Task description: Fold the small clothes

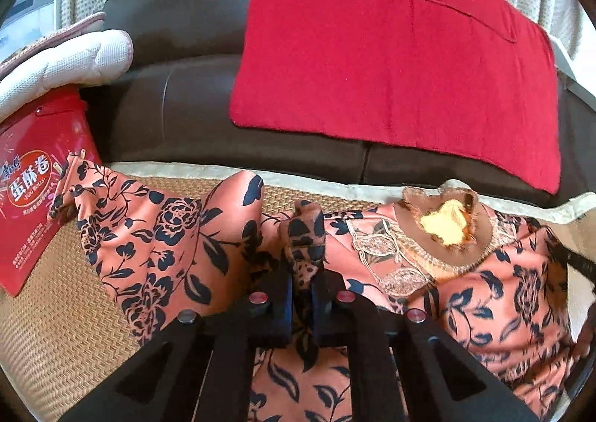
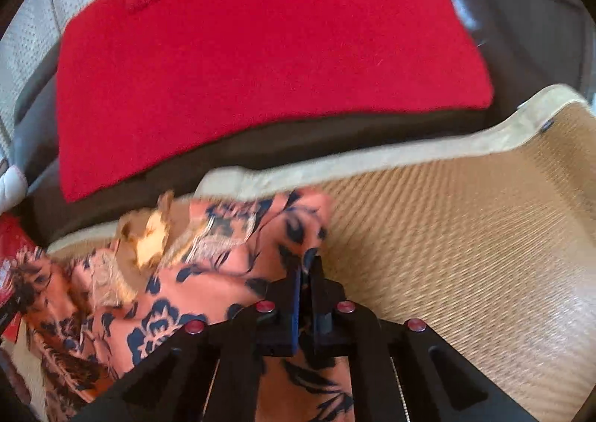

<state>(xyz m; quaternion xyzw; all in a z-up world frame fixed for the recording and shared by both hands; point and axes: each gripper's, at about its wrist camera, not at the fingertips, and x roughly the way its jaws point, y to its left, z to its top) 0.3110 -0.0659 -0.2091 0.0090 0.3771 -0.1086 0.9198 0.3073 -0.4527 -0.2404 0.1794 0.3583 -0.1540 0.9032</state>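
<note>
An orange garment with a dark blue flower print [image 1: 164, 235] lies rumpled on a woven straw mat [image 1: 56, 329]. Its brown lace neckline with a yellow patch [image 1: 445, 222] faces up at the right. My left gripper [image 1: 305, 265] is shut on a bunched fold of the garment near its middle. In the right wrist view the same garment [image 2: 208, 284] lies at the left, blurred. My right gripper [image 2: 306, 273] is shut on the garment's right edge, over the mat [image 2: 465, 235].
A red cloth [image 1: 391, 49] hangs over the dark brown sofa back [image 1: 175, 113] behind the mat; it also shows in the right wrist view [image 2: 260, 60]. A red egg-roll box [image 1: 33, 180] and a white padded cushion [image 1: 67, 60] sit at the left.
</note>
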